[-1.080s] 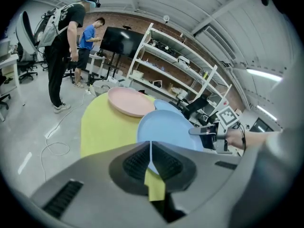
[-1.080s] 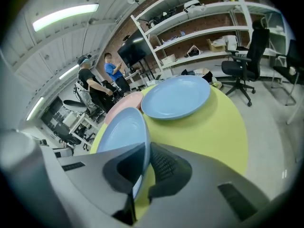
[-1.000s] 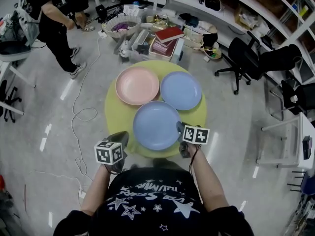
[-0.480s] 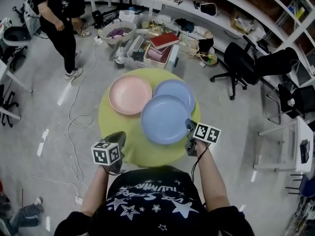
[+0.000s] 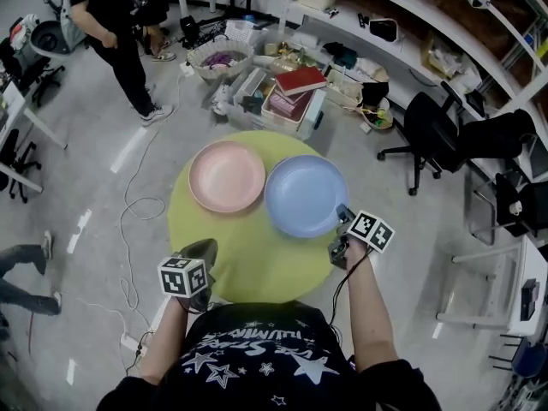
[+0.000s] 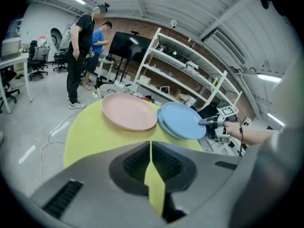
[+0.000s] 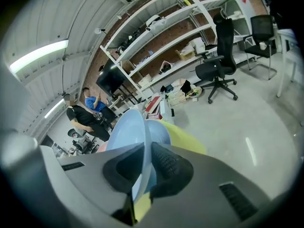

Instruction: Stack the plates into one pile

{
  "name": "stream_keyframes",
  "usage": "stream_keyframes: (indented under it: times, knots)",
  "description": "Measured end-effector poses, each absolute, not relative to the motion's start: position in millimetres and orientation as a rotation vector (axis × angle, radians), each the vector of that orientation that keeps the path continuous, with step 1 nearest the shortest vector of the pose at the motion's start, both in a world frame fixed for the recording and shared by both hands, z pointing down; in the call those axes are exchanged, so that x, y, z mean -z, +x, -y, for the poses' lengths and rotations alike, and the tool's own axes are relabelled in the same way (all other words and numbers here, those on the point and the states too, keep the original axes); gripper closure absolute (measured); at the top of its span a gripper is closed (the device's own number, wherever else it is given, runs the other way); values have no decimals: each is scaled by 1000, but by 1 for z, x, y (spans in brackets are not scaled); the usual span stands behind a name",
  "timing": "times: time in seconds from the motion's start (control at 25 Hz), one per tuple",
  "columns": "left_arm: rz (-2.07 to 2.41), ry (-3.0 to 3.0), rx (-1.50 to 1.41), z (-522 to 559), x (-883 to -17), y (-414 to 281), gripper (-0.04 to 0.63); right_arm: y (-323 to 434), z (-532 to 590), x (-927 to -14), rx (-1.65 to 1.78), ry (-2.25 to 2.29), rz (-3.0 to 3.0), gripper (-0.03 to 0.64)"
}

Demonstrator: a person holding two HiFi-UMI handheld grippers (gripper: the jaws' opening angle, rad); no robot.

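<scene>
Plates number three on my feed: one pink, two blue, all on a single round yellow table (image 5: 248, 264). On the floor beyond the table's far left, one person in black (image 5: 111, 15) is standing.

Coming in from the left, my left claw (image 5: 204, 247) hangs at the table's near left edge. Its jaws are drawn together with nothing caught in them, and only a sliver of yellow tabletop shows through the slit.

Next is the pink plate (image 5: 227, 175), lying flat and alone on the far left part of the table, untouched by either claw.

Just beside it to the right are the two blue ones, already a pair at the far right edge. The upper blue plate (image 5: 306, 195) covers nearly all of the lower blue plate (image 6: 160, 119), whose rim peeps out only on the side toward the pink one.

Furthest right, my right claw (image 5: 343, 213) reaches in from the table's right edge. Its jaws stand narrow with the upper blue plate's rim between the pads. They have just been easing apart a little, though the pads look to be on the rim.
</scene>
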State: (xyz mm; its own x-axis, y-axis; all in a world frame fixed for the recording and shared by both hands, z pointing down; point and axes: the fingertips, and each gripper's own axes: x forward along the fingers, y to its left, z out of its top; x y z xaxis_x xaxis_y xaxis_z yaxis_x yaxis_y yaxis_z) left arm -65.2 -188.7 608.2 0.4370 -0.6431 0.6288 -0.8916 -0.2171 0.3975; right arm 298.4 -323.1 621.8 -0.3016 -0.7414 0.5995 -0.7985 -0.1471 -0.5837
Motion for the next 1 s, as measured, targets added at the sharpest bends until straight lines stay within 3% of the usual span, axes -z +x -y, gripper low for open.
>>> stream_keyframes:
  times: [0.56,0.84,1.0]
  knots:
    - [1401,1857,-416,182,-606,-60,572,304,358,-660,-1546,1769,1969,571]
    - [1415,1823,-431,170,-612,-59,572,296,360,-671,-1398,1687,1943,571]
    - [1407,1820,-437,170,-611,-58,572,288,358,-670,-1273,1635,1958,527]
